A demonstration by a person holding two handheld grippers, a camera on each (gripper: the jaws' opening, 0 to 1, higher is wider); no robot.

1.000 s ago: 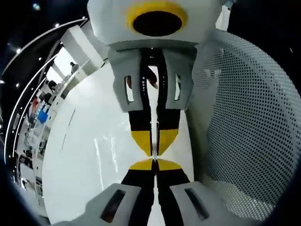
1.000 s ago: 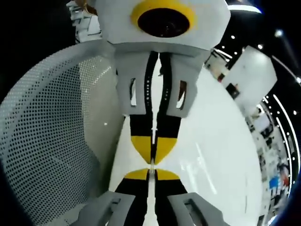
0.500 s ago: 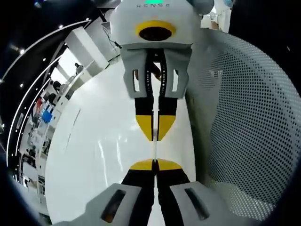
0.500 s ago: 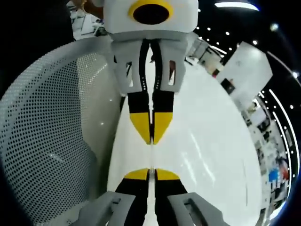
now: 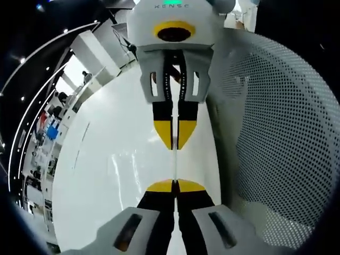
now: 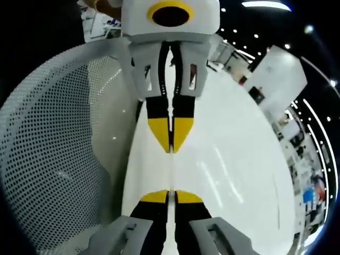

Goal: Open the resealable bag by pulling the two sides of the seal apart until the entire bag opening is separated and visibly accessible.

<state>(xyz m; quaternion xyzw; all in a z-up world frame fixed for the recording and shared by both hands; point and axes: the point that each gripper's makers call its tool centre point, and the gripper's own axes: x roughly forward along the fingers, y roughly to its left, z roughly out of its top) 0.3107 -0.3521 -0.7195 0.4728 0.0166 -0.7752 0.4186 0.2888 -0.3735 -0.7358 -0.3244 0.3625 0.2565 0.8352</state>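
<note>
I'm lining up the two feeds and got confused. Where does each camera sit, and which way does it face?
Left gripper view: rides on the left gripper, looking along its shut jaws over the white table, head-on at the right gripper; the mesh basket is on the picture's right.
Right gripper view: rides on the right gripper, looking the opposite way at the left gripper; the mesh basket is on the picture's left.
Shared: both grippers tip to tip, the thin clear bag edge stretched between them, the white table and the mesh basket.
</note>
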